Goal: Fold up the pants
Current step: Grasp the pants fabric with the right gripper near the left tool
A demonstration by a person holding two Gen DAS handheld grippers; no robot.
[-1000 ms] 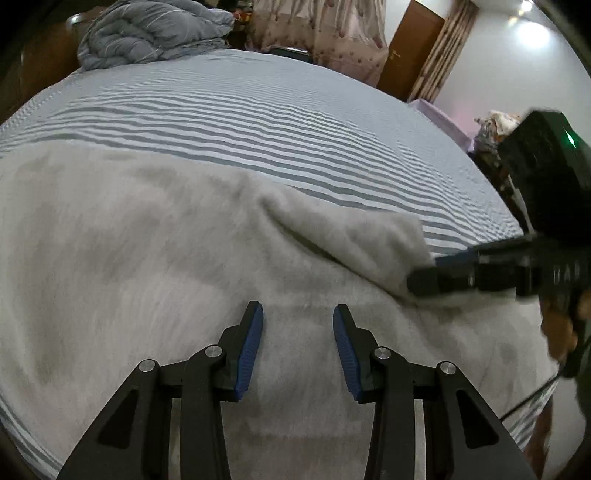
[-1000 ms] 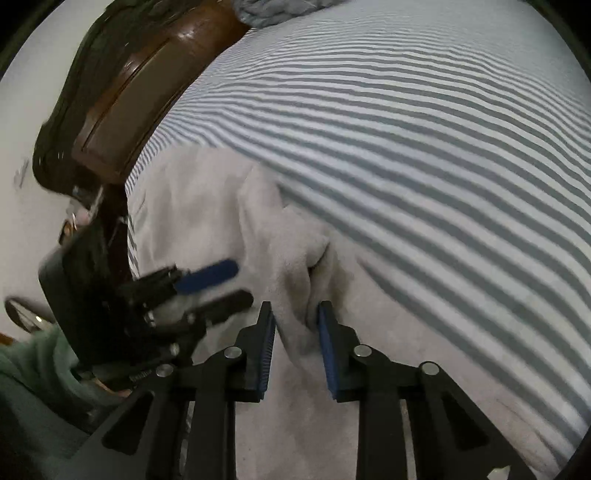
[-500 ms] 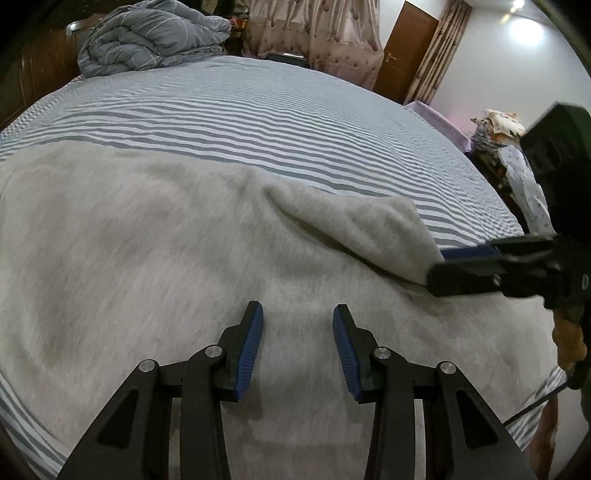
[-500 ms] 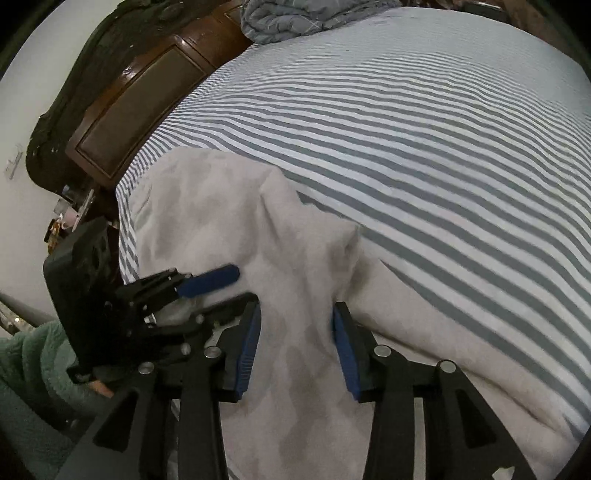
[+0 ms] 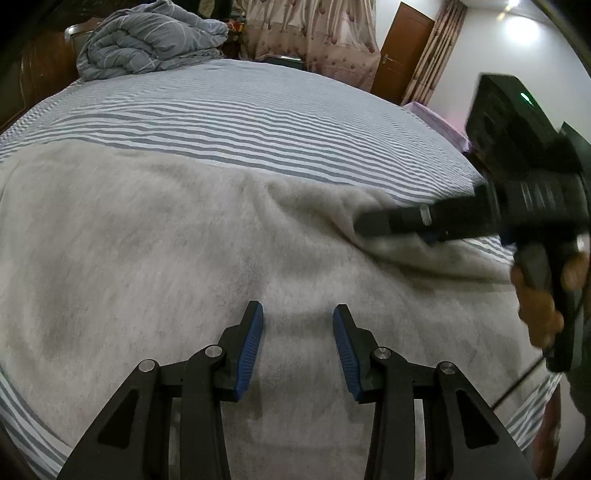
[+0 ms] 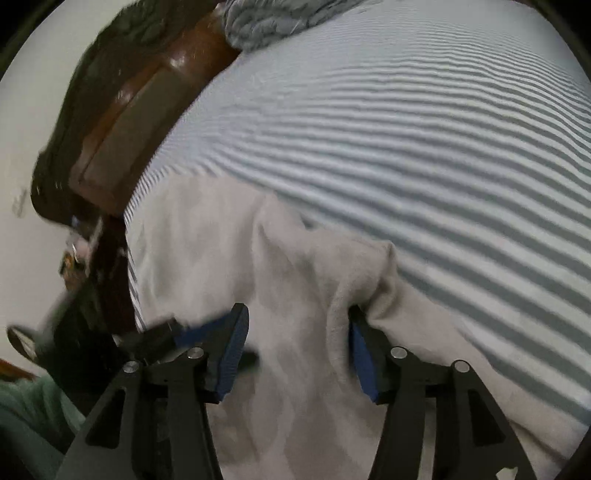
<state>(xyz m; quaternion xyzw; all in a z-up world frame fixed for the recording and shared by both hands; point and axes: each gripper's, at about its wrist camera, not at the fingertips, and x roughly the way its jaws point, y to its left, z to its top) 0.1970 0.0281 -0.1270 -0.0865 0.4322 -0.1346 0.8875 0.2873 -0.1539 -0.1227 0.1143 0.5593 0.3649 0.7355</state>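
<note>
Light grey pants (image 5: 147,240) lie spread over the near part of a striped bed. My left gripper (image 5: 297,332) hovers open just above the flat cloth, with nothing between its fingers. At the pants' right edge a fold (image 5: 332,199) stands up. In the right wrist view my right gripper (image 6: 295,332) straddles that raised fold (image 6: 343,280) of the pants (image 6: 207,240). Its jaws are opening, and the cloth drapes against the right finger only. The right gripper (image 5: 365,221) shows blurred in the left wrist view, held by a hand (image 5: 539,302).
The blue-and-white striped sheet (image 5: 258,122) stretches beyond the pants. A bundled grey duvet (image 5: 147,48) lies at the far end by a wooden headboard (image 6: 129,122). Curtains (image 5: 306,33) and a brown door (image 5: 402,48) stand behind. The left gripper (image 6: 177,332) appears blurred.
My right gripper's jaws have spread apart and let go of the pinched fold, and it has slid further in over the cloth. The left gripper has stayed put.
</note>
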